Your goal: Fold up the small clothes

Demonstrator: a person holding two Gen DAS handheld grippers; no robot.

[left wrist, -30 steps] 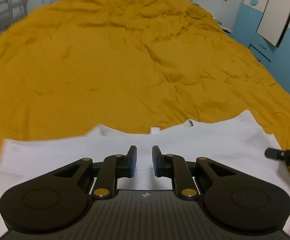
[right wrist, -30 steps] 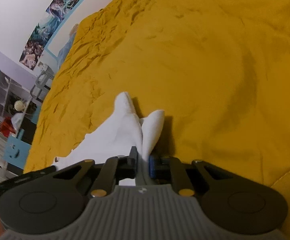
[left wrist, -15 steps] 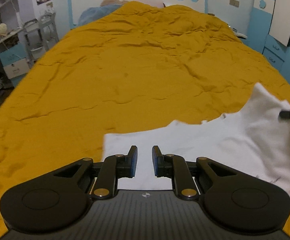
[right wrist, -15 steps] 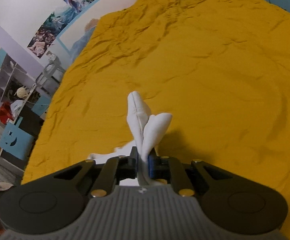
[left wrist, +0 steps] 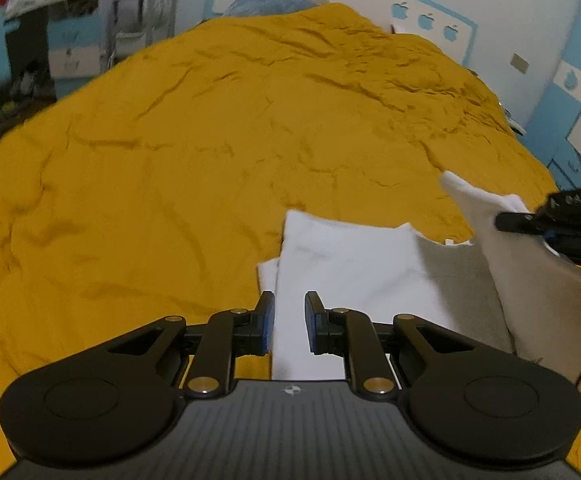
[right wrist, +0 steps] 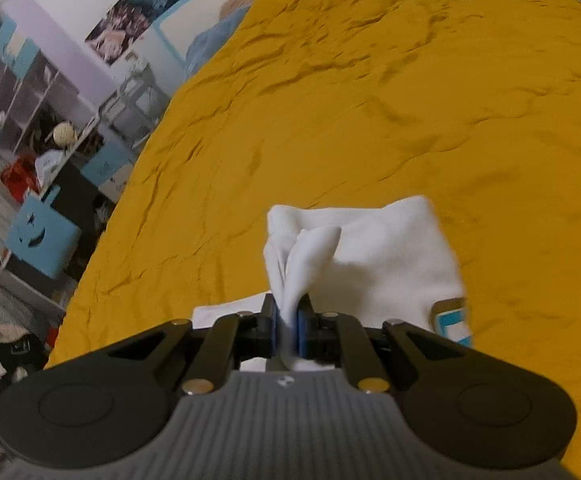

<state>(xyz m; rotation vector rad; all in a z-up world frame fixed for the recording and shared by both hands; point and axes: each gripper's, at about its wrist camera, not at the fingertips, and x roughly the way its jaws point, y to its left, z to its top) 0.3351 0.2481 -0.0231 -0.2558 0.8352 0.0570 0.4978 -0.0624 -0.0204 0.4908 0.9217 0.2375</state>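
A small white garment (left wrist: 354,264) lies on the mustard-yellow bedspread (left wrist: 210,140), its left part folded over in layers. My left gripper (left wrist: 289,320) is open and empty, hovering over the garment's left edge. My right gripper (right wrist: 288,320) is shut on a bunched fold of the white garment (right wrist: 390,252) and holds that side lifted. In the left wrist view the right gripper (left wrist: 530,224) comes in from the right edge, with the cloth hanging from it. A blue printed patch (right wrist: 452,322) shows on the garment at the right.
The bedspread (right wrist: 370,100) covers the whole bed. A blue pillow (left wrist: 266,2) lies at the headboard. Shelves and a metal rack (right wrist: 130,96) stand left of the bed, with a blue box (right wrist: 40,236) on the floor. Blue cabinets (left wrist: 570,120) stand at the right.
My right gripper has carried the garment's right side up and leftward over the rest. The left wrist view has swung left, and the garment now lies more folded and narrower.
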